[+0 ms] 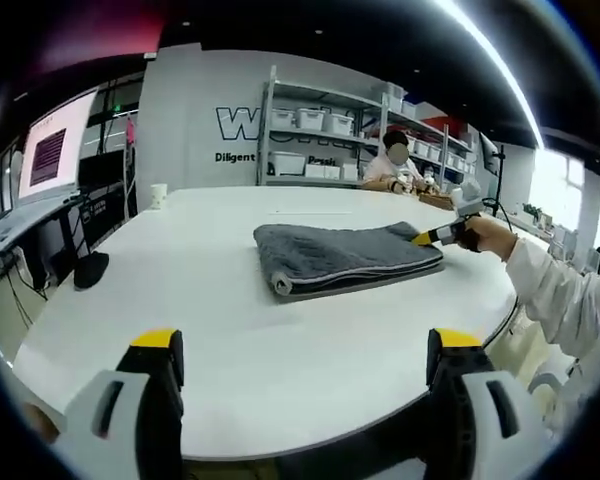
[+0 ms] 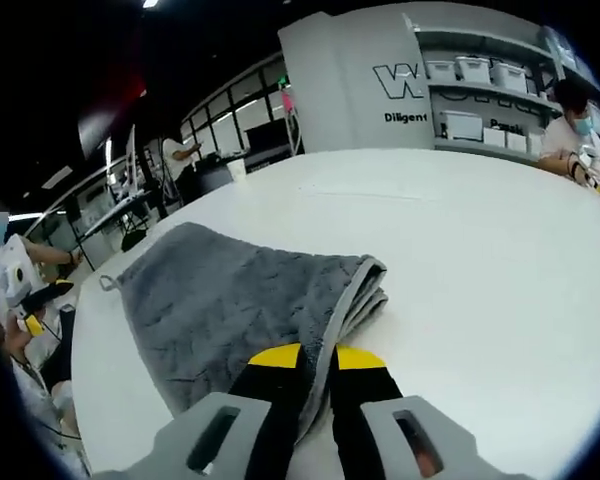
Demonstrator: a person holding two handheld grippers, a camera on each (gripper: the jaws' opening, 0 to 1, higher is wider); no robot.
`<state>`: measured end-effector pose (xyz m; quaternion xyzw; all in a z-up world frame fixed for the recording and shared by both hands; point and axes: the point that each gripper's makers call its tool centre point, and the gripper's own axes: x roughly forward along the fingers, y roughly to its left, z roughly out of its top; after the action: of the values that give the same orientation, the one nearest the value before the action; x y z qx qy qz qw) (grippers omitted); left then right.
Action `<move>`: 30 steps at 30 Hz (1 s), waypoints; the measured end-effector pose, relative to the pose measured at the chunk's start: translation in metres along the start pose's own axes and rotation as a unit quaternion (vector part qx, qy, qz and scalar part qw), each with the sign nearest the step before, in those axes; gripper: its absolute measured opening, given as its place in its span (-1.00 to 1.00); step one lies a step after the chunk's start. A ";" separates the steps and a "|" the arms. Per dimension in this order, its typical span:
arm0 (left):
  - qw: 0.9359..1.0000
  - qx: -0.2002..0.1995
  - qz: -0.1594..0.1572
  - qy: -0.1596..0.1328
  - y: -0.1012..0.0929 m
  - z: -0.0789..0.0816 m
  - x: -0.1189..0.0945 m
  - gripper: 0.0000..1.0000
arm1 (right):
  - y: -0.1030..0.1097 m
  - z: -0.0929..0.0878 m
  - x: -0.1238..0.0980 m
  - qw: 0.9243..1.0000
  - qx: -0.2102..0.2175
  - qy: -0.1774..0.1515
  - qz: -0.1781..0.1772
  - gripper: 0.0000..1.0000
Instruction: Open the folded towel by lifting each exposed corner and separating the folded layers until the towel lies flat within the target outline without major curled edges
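Grey towel (image 1: pixel 345 257) — folded in layers, right tongs (image 2: pixel 317 357) pinching its edge

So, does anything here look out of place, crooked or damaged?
Nothing stands out. The grey towel lies folded on the white table. The right tongs are shut on its edge, and the left tongs are open, away from it.
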<state>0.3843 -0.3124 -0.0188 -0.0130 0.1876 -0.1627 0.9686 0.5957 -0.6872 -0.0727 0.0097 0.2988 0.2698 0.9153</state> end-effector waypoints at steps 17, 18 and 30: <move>1.000 0.012 0.000 0.007 -0.008 0.006 0.002 0.98 | -0.065 -0.010 -0.039 0.998 -0.008 0.031 -0.055 -0.92; 1.000 0.012 0.000 0.006 -0.009 0.007 0.002 0.98 | -0.070 -0.011 -0.042 0.998 -0.012 0.035 -0.060 -0.92; 1.000 0.015 0.000 0.005 -0.010 0.006 0.001 0.98 | -0.113 -0.016 -0.061 0.994 -0.016 0.062 -0.088 -0.92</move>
<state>0.3842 -0.3228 -0.0124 0.0023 0.1902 -0.1657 0.9677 0.6003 -0.8166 -0.0731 -0.0479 0.3500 0.1932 0.9153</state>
